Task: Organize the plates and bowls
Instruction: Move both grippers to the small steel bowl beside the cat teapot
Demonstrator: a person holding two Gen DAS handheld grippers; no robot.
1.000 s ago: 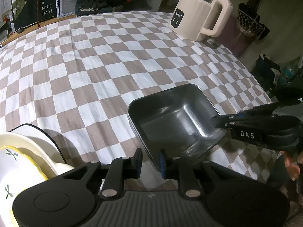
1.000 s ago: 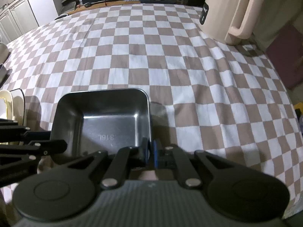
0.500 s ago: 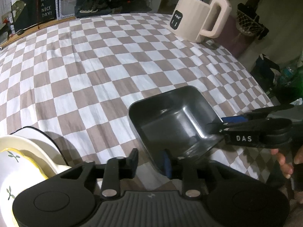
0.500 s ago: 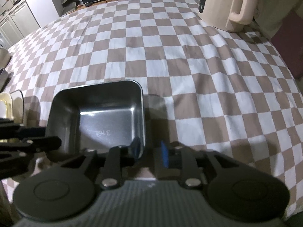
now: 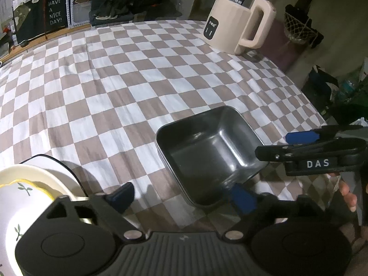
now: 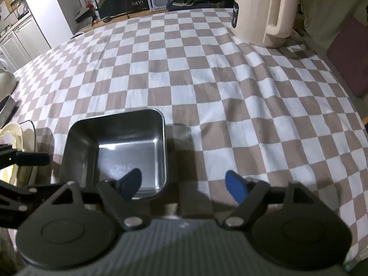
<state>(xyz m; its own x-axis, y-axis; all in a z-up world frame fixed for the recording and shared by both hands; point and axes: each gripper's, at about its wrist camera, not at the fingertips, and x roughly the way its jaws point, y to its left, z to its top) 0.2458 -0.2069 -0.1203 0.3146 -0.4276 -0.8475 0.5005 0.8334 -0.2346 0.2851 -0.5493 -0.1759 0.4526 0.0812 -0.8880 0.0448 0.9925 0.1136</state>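
Note:
A square steel bowl rests on the checkered tablecloth, near the front edge; it also shows in the right wrist view. My left gripper is open, its fingers spread wide beside the bowl's near corner, holding nothing. My right gripper is open, its left finger over the bowl's near rim, its right finger over the cloth. The right gripper also shows in the left wrist view at the bowl's right side. A stack of cream plates with a leaf-patterned dish on top sits at the lower left.
A cream electric kettle stands at the table's far right corner, also in the right wrist view. The checkered cloth covers the table. The table edge drops off at the right, with bags on the floor beyond.
Both grippers were shut on the steel bowl's rim; both have opened wide and let it go. The bowl now sits on the cloth.

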